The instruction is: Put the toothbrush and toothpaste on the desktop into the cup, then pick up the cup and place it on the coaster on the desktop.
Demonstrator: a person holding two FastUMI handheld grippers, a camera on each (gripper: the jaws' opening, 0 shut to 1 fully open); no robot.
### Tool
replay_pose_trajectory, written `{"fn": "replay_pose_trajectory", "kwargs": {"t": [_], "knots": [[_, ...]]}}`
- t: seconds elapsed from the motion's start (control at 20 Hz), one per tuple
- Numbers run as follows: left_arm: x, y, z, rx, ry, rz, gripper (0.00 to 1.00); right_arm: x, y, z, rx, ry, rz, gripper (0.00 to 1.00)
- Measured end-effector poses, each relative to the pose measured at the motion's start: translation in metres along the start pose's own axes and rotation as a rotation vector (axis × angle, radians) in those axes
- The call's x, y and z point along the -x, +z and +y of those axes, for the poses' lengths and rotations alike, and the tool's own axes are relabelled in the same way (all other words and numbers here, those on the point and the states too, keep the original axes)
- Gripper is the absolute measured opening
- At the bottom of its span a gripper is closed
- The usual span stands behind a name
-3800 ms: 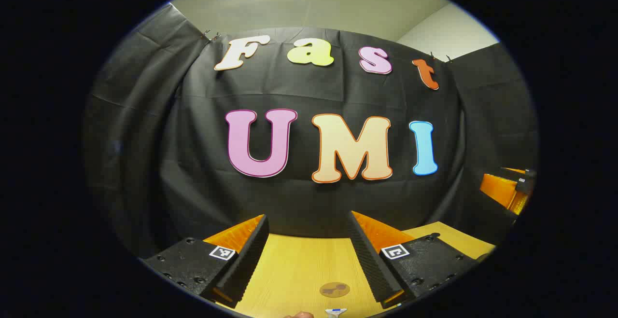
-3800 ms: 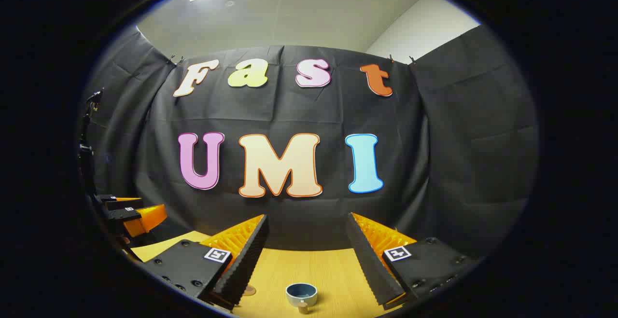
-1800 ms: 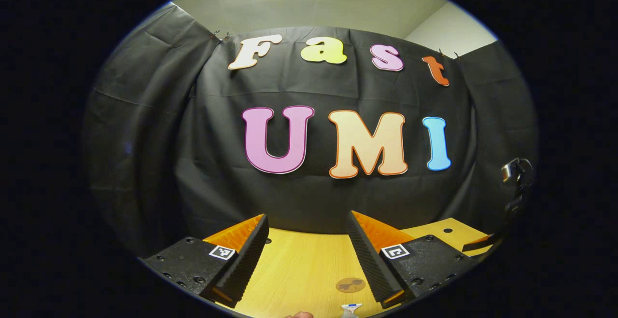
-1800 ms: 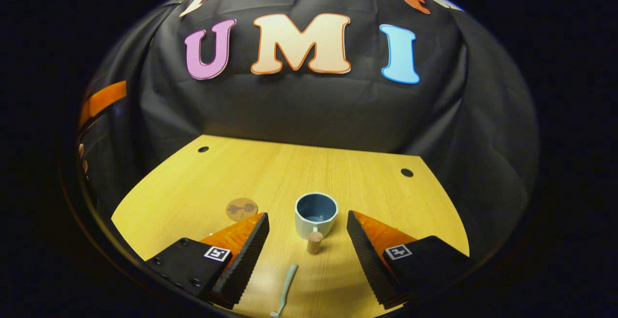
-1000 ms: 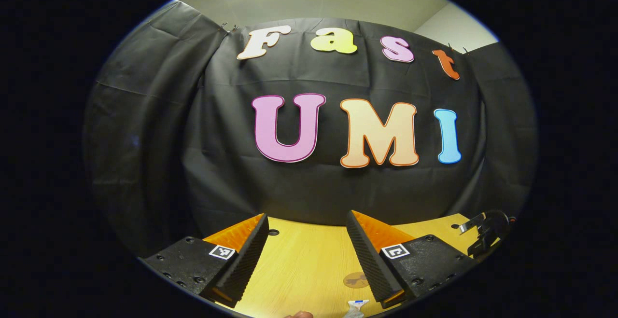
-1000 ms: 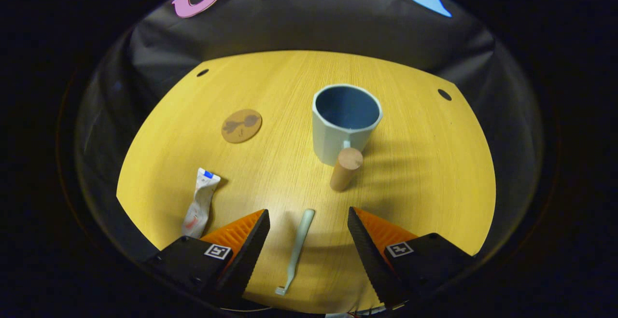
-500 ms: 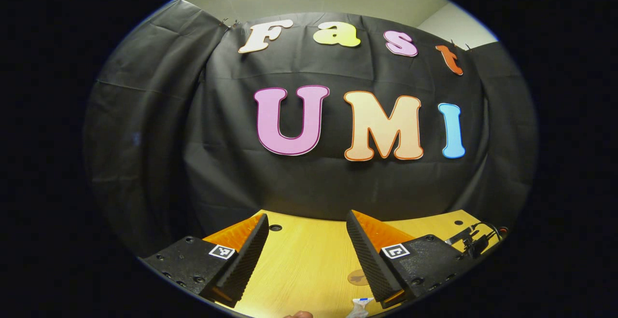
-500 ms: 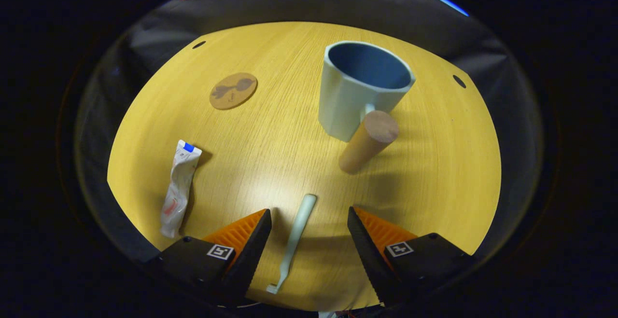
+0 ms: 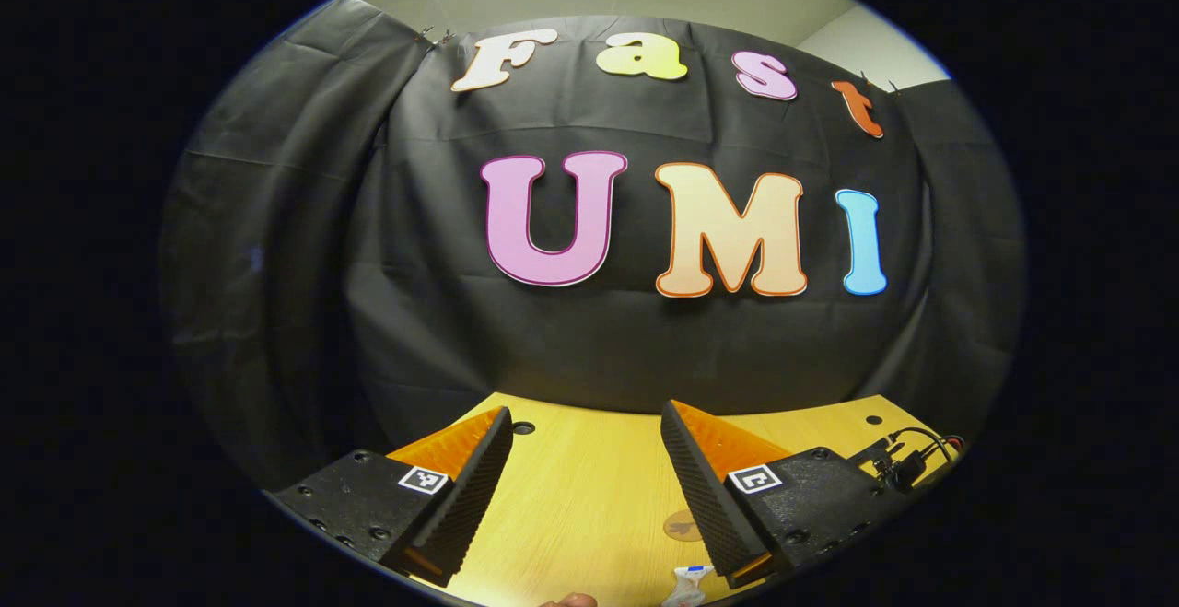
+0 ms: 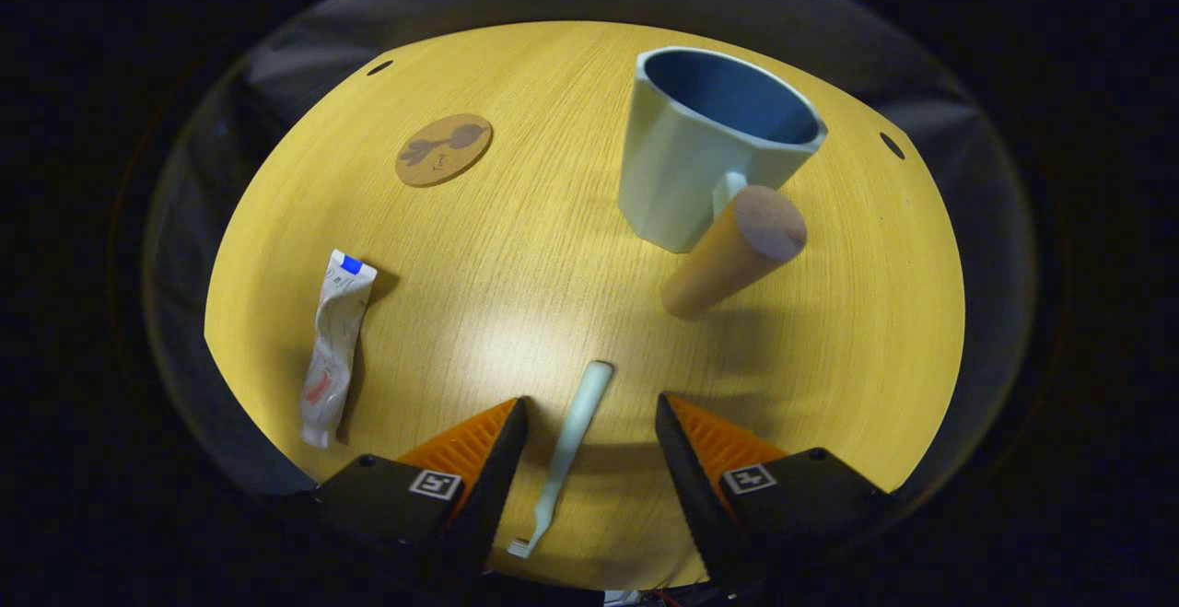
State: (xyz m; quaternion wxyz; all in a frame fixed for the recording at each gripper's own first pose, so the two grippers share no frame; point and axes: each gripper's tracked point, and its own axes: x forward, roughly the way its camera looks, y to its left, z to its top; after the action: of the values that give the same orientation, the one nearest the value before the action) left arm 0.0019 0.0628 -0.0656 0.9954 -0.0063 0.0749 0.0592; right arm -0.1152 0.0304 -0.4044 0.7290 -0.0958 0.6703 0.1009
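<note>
Nothing done yet: toothbrush and toothpaste lie flat on the desktop, cup empty, well apart from the coaster. Right gripper hangs apart straddling the toothbrush handle, no contact visible. Left gripper is apart too, holding nothing, raised over the desktop.

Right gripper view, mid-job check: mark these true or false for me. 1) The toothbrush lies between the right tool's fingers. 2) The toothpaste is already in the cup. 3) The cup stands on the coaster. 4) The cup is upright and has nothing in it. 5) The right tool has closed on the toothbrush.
1) True: the toothbrush lies on the table between the fingers of the right tool.
2) False: the toothpaste lies flat on the table, far from the cup.
3) False: the coaster is bare, apart from the cup.
4) True.
5) False: its fingers stand apart, not touching the toothbrush.
</note>
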Motion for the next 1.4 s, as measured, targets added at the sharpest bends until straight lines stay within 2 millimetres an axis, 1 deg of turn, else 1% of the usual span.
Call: {"fn": "replay_pose_trajectory", "kwargs": {"t": [0.05, 0.1, 0.15, 0.2, 0.25, 0.3, 0.35, 0.45, 0.55, 0.75, 0.9, 1.0, 1.2, 1.4], "knots": [[-0.001, -0.002, -0.002, -0.001, -0.006, 0.005, 0.94, 0.000, 0.000, 0.001, 0.001, 0.004, -0.001, 0.70], [-0.001, -0.005, -0.004, -0.006, -0.012, 0.011, 0.94, -0.001, 0.000, 0.003, 0.004, 0.009, -0.003, 0.60], [-0.001, -0.008, -0.007, -0.013, -0.020, 0.017, 0.94, -0.001, 0.000, 0.005, 0.005, 0.017, -0.004, 0.38], [-0.002, -0.010, -0.012, -0.020, -0.034, 0.022, 0.94, 0.001, -0.001, 0.005, 0.009, 0.020, -0.002, 0.29], [-0.002, -0.015, -0.017, -0.027, -0.051, 0.033, 0.94, 0.000, 0.000, 0.004, 0.018, 0.029, -0.006, 0.23], [-0.002, -0.020, -0.023, -0.035, -0.070, 0.047, 0.94, 0.001, -0.002, 0.006, 0.001, 0.035, 0.003, 0.23], [-0.001, -0.028, -0.029, -0.044, -0.089, 0.062, 0.93, 0.000, -0.001, 0.006, 0.005, 0.043, 0.002, 0.13], [0.001, -0.043, -0.042, -0.063, -0.130, 0.100, 0.94, 0.000, 0.000, 0.006, 0.004, 0.050, 0.001, 0.13], [0.002, -0.057, -0.051, -0.076, -0.156, 0.131, 0.94, 0.000, 0.000, 0.006, 0.003, 0.050, -0.007, 0.13], [0.007, -0.099, -0.070, -0.100, -0.208, 0.232, 0.94, 0.000, 0.000, 0.006, -0.016, 0.062, -0.025, 0.13], [0.012, -0.124, -0.085, -0.118, -0.250, 0.296, 0.94, 0.000, 0.000, 0.006, -0.021, 0.073, -0.031, 0.13], [0.017, -0.146, -0.095, -0.129, -0.284, 0.357, 0.94, 0.000, 0.000, 0.006, -0.011, 0.075, -0.039, 0.13], [0.032, -0.188, -0.103, -0.144, -0.322, 0.485, 0.94, 0.000, 0.001, 0.006, 0.013, 0.072, -0.053, 0.13], [0.040, -0.225, -0.108, -0.176, -0.337, 0.578, 0.95, 0.000, 0.002, 0.006, 0.004, 0.088, -0.061, 0.13]]}}
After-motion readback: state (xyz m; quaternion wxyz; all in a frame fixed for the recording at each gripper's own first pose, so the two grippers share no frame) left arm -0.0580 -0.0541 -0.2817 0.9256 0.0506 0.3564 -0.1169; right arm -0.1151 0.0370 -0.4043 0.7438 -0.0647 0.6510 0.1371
